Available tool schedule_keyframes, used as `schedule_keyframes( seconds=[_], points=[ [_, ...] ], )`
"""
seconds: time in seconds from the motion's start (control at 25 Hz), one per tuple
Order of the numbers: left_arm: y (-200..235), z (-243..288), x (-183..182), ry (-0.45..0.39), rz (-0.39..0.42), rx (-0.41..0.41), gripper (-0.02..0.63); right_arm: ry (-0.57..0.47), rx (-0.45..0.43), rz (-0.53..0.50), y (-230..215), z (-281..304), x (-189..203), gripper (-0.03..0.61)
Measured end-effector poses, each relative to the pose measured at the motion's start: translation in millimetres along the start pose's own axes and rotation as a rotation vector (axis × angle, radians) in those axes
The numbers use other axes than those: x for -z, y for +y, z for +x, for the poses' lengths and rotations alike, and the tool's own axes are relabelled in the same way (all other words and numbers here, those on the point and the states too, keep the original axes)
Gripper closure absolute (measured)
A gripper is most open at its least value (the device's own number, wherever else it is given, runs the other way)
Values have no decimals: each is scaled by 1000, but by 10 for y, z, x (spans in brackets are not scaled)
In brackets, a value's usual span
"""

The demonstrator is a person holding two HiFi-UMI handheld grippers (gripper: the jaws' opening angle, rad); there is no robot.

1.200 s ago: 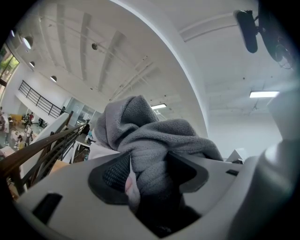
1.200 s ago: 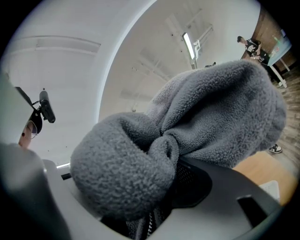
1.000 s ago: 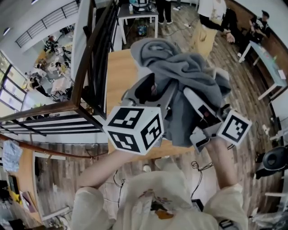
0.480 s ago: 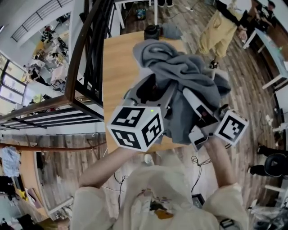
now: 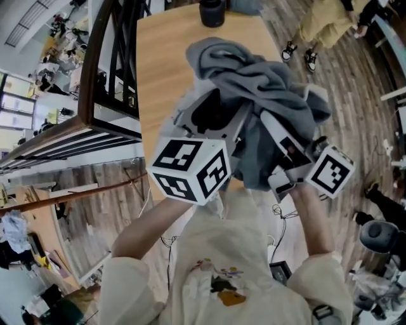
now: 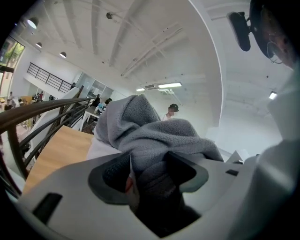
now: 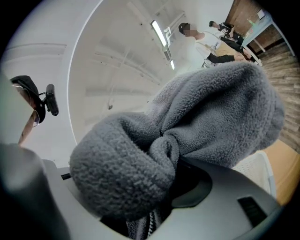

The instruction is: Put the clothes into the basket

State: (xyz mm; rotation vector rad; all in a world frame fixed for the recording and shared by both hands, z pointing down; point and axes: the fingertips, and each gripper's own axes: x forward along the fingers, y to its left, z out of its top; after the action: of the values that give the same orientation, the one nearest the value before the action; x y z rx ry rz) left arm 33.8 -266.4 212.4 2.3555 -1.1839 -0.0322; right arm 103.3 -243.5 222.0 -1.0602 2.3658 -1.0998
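Note:
A bunched grey fleece garment [image 5: 254,82] hangs between my two grippers over the wooden table [image 5: 162,57]. My left gripper [image 5: 216,120] is shut on a dark fold of the fleece [image 6: 154,136], which fills its jaws. My right gripper [image 5: 274,130] is shut on another bunch of the same fleece [image 7: 211,112], with a zipper showing low between the jaws. Under the cloth, white edges of the basket [image 5: 184,105] peek out. Its mesh wall [image 7: 255,171] shows in the right gripper view, and a pale strip of the basket [image 6: 101,149] shows in the left gripper view.
A black stair railing [image 5: 101,82] runs along the table's left side. A dark round object [image 5: 211,11] stands at the table's far end. A person's feet [image 5: 298,54] are on the wood floor at the upper right. Cables [image 5: 279,216] lie by my feet.
Both grippers, still holding the fleece, have sunk toward the table. The table and the dark object at its far end have slid down into the picture.

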Motion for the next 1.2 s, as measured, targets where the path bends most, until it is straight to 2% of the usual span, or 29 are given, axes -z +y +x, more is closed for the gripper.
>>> schedule_keyframes(
  seconds=[0.2, 0.48, 0.64, 1.2],
  points=[
    [151, 174, 322, 27, -14, -10, 370, 12, 13, 16, -349, 19, 164, 321],
    [430, 465, 554, 93, -49, -54, 370, 61, 50, 67, -774, 210, 236, 314],
    [565, 511, 863, 125, -71, -65, 370, 88, 74, 85, -1011, 197, 457, 313],
    [977, 731, 1504, 230, -173, -115, 371, 206, 168, 80, -1644, 317, 859, 308]
  ],
)
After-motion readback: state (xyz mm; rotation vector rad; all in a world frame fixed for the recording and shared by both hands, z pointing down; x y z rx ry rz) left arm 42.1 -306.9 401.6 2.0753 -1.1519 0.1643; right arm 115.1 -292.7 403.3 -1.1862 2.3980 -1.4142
